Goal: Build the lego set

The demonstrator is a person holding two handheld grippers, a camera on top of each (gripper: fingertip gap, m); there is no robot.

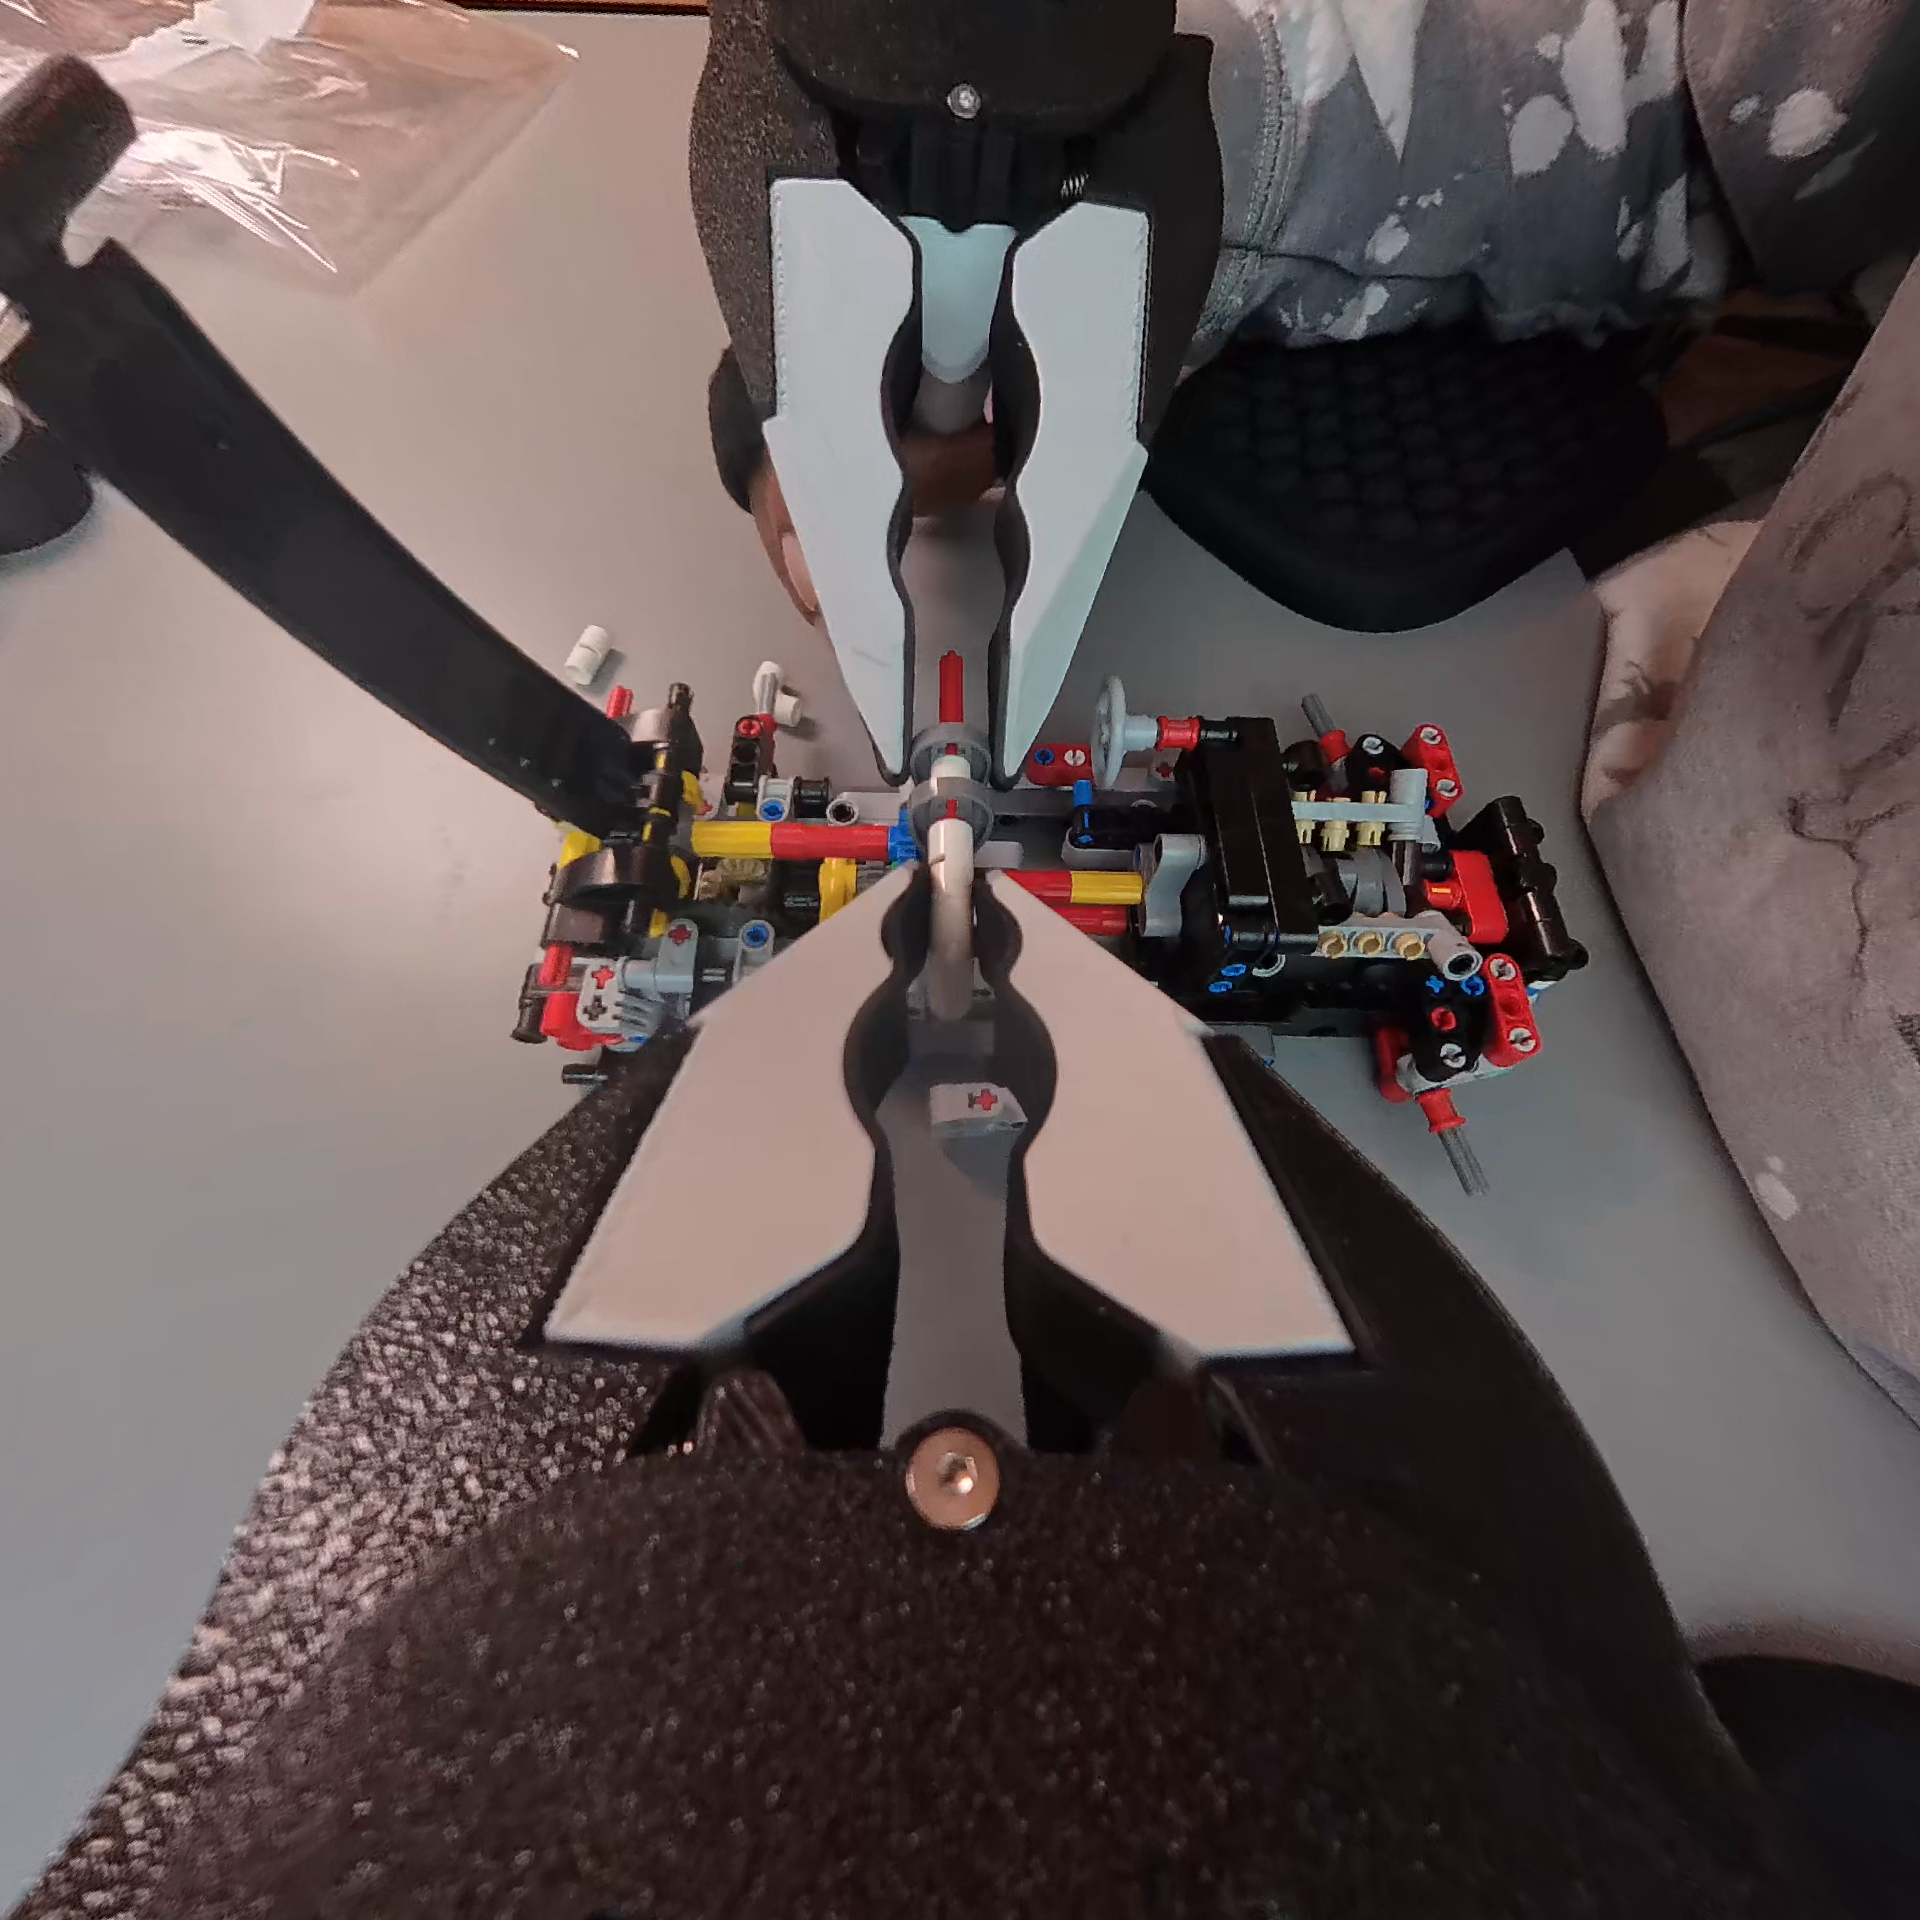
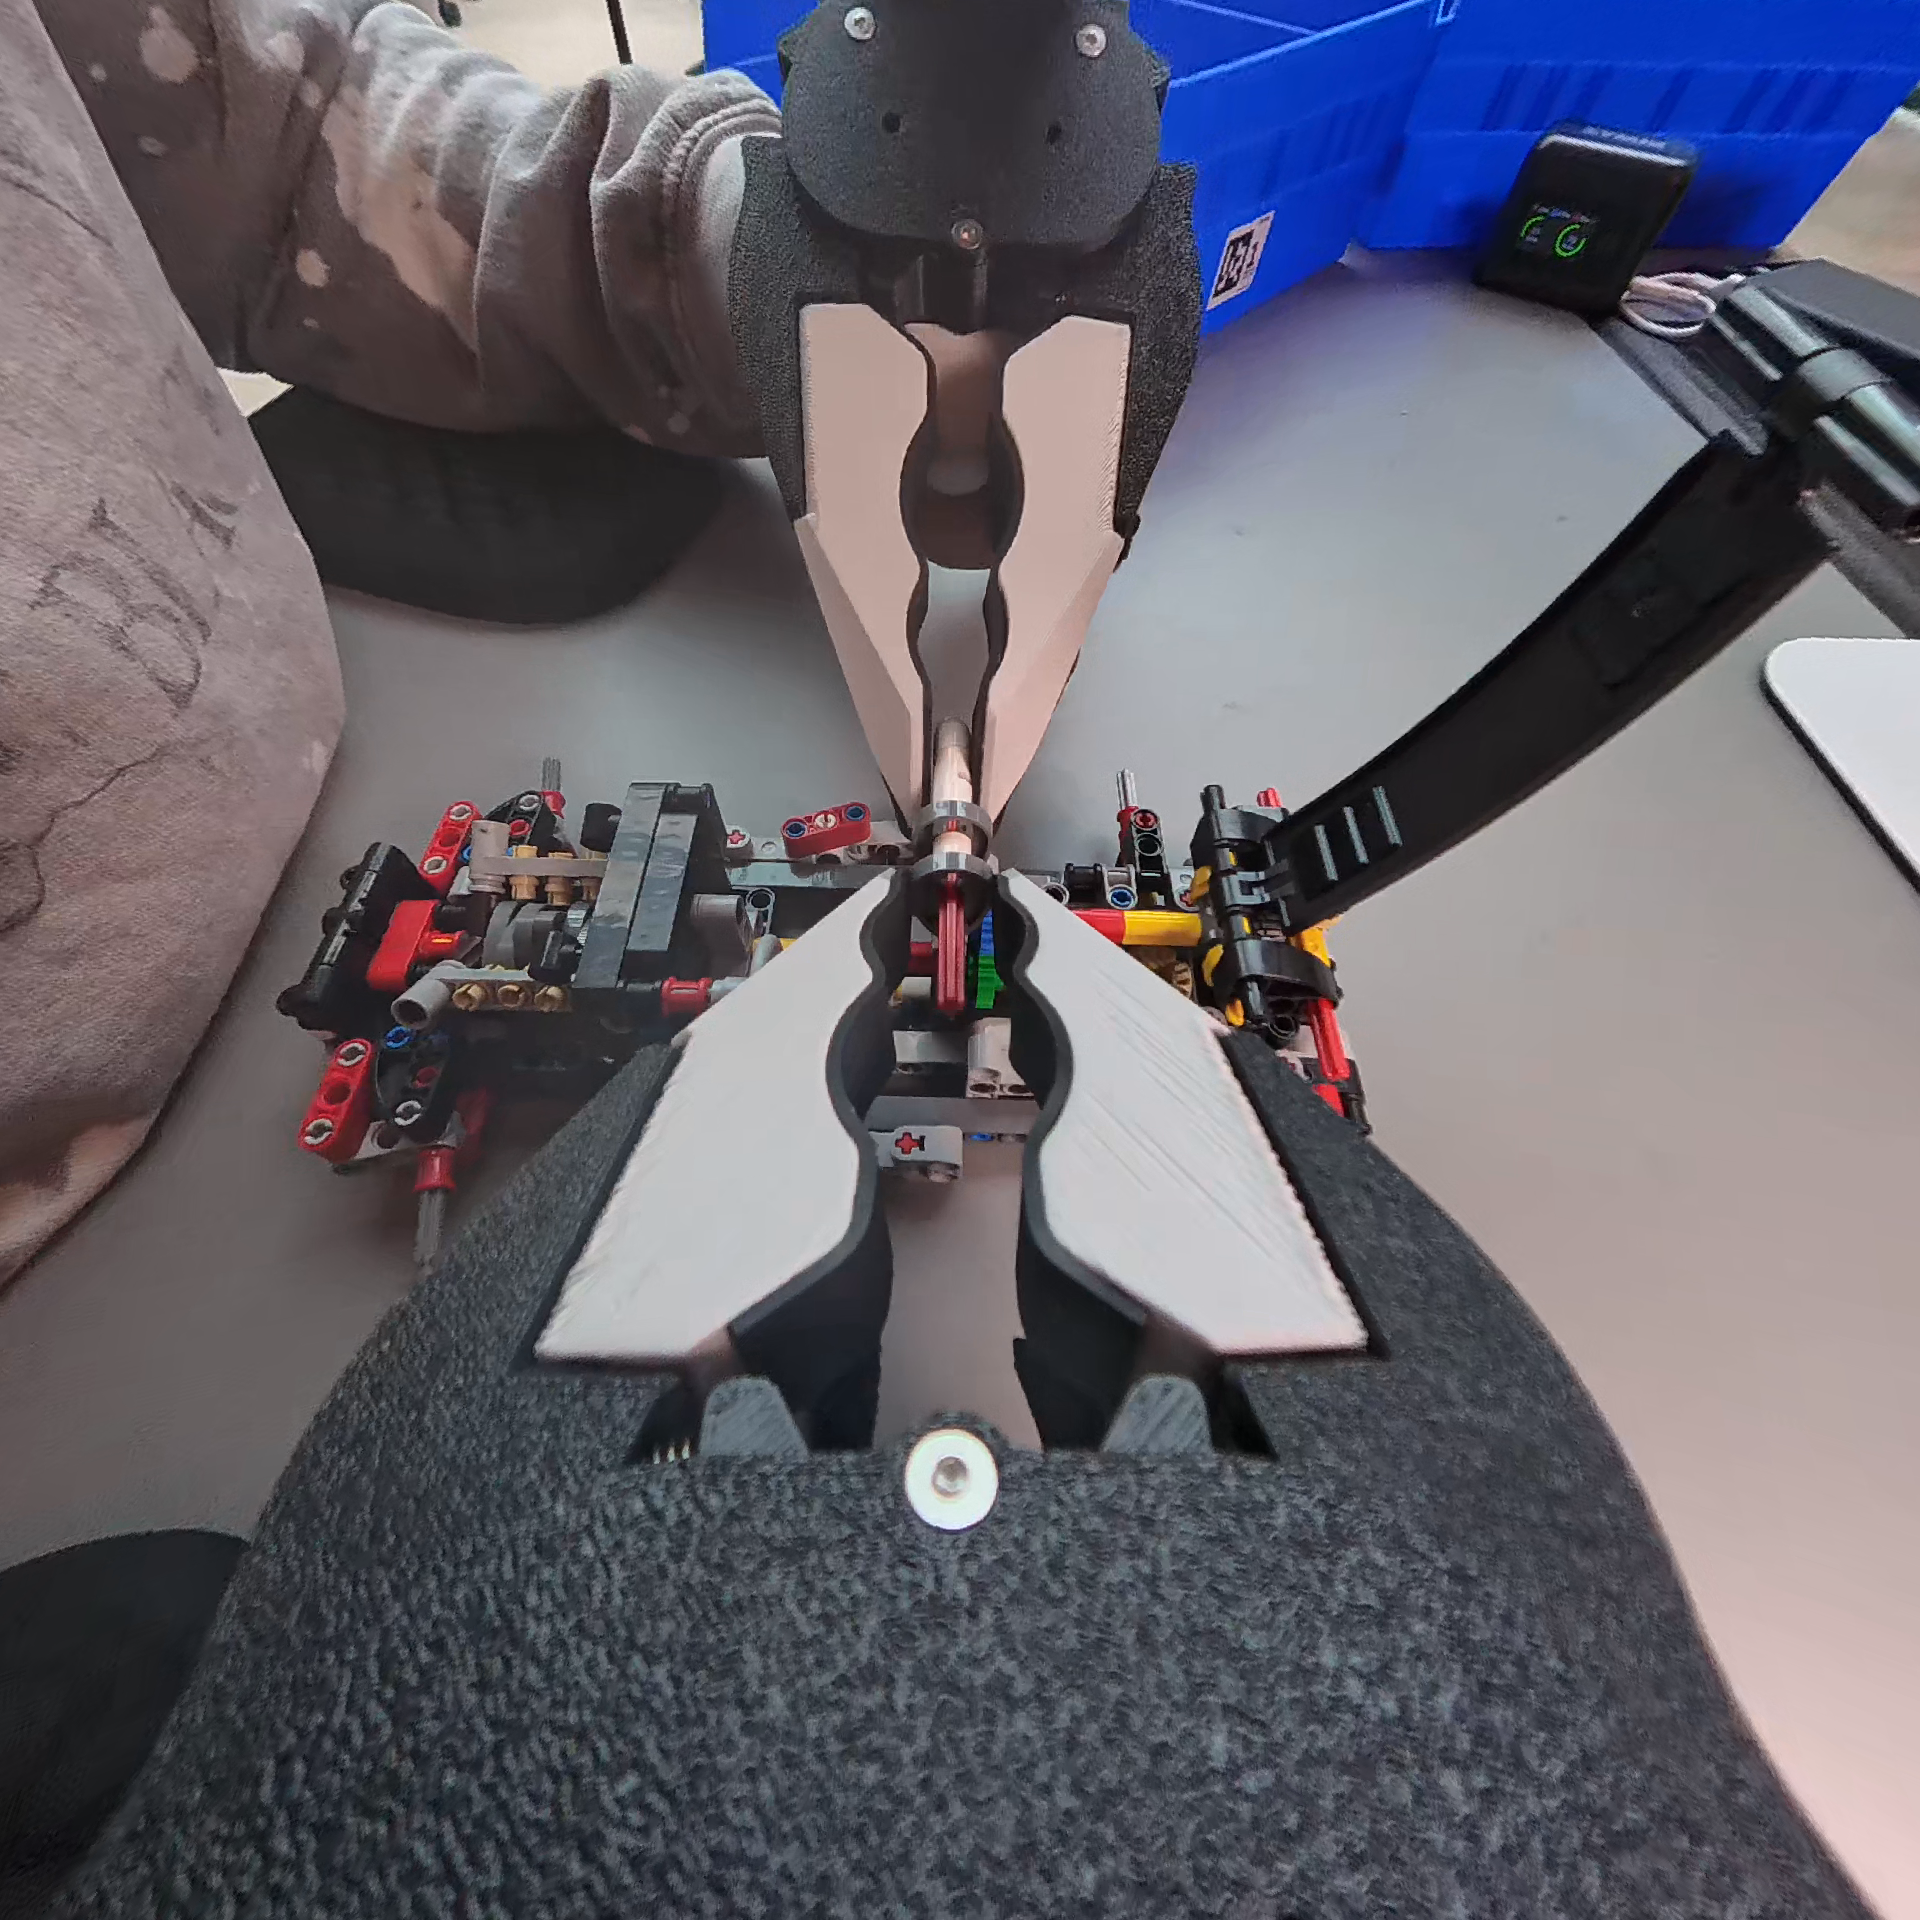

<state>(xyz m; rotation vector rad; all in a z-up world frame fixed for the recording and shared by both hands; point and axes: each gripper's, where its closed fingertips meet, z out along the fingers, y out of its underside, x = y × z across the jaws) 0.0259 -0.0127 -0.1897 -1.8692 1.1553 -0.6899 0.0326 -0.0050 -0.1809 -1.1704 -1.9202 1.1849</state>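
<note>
A half-built Lego Technic chassis [image 1: 1247,831] in black, red, yellow and grey lies on the grey table [image 1: 260,1039]; it also shows in the right wrist view [image 2: 623,914]. Above its middle, the two grippers meet tip to tip on one small sub-assembly: a white connector [image 1: 948,925] joined through grey bushes [image 1: 948,805] to a red axle [image 2: 948,956]. My left gripper [image 1: 948,878] is shut on the white connector end. My right gripper [image 2: 948,883] is shut on the red axle end. Each gripper also shows in the other's view, the right [image 1: 948,774] and the left [image 2: 954,816].
A black arm [image 1: 312,582] reaches in to the chassis's yellow-and-black end [image 2: 1247,904]. Small loose parts [image 1: 592,655] lie behind the chassis. A clear plastic bag [image 1: 260,135], blue bins [image 2: 1455,104], a black device with a screen [image 2: 1579,218] and a person's sleeve [image 2: 468,239] surround the work. Left and right tips are no more than a few centimetres apart.
</note>
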